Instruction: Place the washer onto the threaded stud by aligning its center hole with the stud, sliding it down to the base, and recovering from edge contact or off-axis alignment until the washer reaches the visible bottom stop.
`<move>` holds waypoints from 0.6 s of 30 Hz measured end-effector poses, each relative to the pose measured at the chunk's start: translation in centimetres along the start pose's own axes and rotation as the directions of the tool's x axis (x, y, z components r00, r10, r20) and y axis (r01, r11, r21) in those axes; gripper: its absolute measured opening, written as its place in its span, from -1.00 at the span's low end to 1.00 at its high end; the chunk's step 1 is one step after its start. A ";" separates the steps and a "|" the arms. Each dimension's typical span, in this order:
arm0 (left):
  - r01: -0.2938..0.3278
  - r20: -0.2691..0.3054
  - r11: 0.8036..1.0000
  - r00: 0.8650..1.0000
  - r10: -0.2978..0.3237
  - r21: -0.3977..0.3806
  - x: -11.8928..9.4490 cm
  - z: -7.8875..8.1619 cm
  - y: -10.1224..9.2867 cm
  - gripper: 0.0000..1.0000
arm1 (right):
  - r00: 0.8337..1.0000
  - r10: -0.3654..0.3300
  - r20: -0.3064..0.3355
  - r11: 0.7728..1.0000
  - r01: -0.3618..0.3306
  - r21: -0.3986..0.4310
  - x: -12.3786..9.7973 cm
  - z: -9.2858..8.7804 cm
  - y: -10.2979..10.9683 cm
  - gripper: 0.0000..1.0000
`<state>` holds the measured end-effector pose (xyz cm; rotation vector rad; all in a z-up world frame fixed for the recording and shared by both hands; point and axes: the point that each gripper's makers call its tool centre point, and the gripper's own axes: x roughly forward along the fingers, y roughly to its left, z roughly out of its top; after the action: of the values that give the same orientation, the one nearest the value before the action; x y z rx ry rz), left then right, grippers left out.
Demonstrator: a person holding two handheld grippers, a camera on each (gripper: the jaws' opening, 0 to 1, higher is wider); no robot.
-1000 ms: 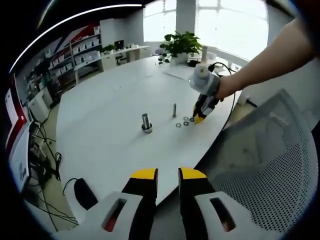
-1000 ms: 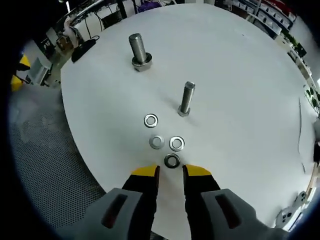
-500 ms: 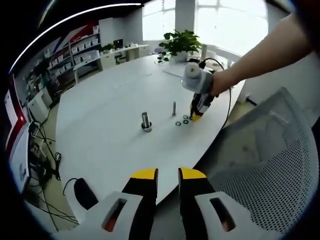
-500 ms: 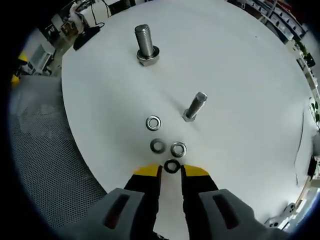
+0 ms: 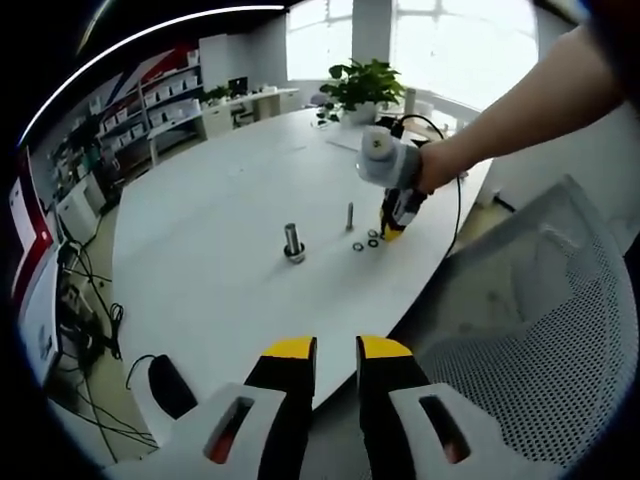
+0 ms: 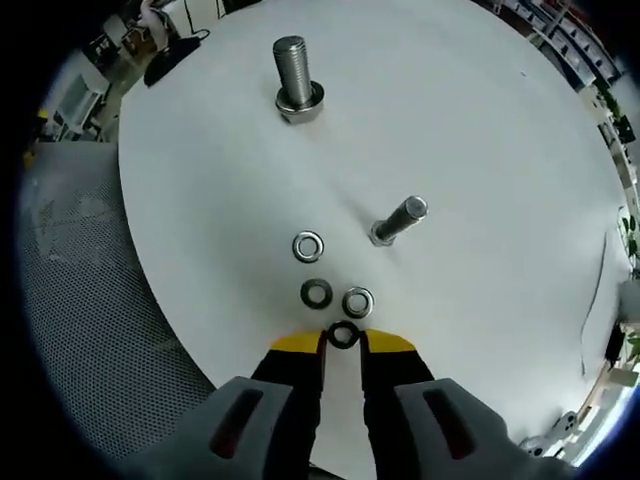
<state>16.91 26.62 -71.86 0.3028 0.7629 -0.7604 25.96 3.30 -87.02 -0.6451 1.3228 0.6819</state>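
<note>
On the white counter (image 6: 480, 130) the task is only beginning: the right gripper (image 6: 344, 342) has its fingers slightly apart around the lowest washer (image 6: 344, 335), not clamped, the thin stud (image 6: 398, 221) at centre right is bare, and the left gripper (image 5: 336, 347), fingers a little apart, holds nothing.

You find no readable text, label, brand or number in either view. The red and white panels (image 5: 30, 245) at the room's edge in the left gripper view carry marks too blurred for you to make out, and the shelves (image 5: 160, 95) behind them show no legible lettering. The bolts and washers on the bench (image 6: 480, 150) bear no stamping you can read.
</note>
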 end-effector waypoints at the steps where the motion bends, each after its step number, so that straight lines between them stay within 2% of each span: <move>1: 0.000 0.000 1.000 1.000 0.000 0.000 0.0 0.0 0.0 -0.73 | 1.000 -0.005 0.000 1.000 0.005 -0.008 0.0 0.0 0.0 -0.67; 10: -0.005 -0.001 1.000 1.000 0.005 0.003 0.0 0.0 0.0 -0.73 | 0.999 -0.037 -0.021 0.996 0.035 -0.087 0.1 0.2 0.0 -0.69; 14: -0.007 0.000 1.000 1.000 0.007 0.002 0.0 0.0 0.1 -0.73 | 0.998 -0.048 -0.032 0.997 0.046 -0.060 0.1 0.2 -0.1 -0.69; 18: -0.008 -0.001 1.000 1.000 0.008 0.004 0.0 0.0 0.1 -0.73 | 0.998 -0.064 0.012 0.998 0.064 0.007 0.0 0.1 -0.1 -0.70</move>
<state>16.96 26.73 -71.88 0.3098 0.7604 -0.7541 26.11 3.29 -87.04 -0.6742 1.2878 0.6284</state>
